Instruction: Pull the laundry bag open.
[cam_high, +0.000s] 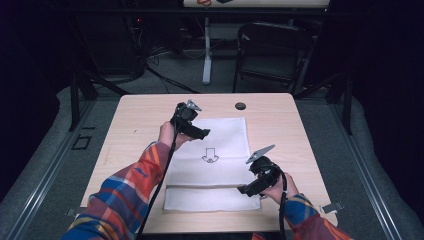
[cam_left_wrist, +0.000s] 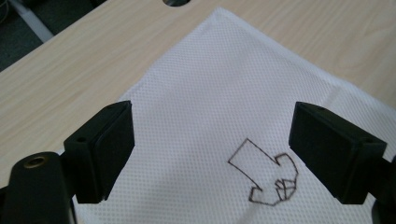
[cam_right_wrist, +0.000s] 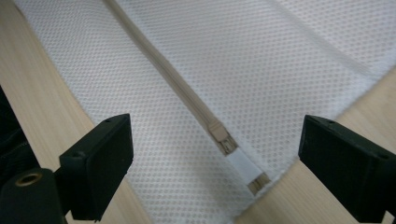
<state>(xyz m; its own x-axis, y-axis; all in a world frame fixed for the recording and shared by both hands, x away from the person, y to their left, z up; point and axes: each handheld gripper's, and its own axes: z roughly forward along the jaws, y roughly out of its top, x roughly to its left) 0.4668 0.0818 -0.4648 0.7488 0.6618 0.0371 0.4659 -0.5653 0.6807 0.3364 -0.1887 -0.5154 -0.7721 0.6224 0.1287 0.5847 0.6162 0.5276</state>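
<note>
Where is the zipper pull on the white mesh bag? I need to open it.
In the right gripper view the zipper pull sits between the open right claw's jaws, near the mesh bag's corner; in the high view that's the bag's near right end.

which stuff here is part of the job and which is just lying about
In the job:
white mesh bag
its zipper
left gripper, open
right gripper, open

Lying about:
folding chair
table grommet hole
floor cables

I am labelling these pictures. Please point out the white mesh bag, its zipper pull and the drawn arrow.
white mesh bag (cam_high: 225, 131): high view, bare upper cloth.
zipper pull (cam_right_wrist: 225, 141): right gripper view, metal slider.
drawn arrow (cam_left_wrist: 267, 175): left gripper view, arrow's middle.
</note>
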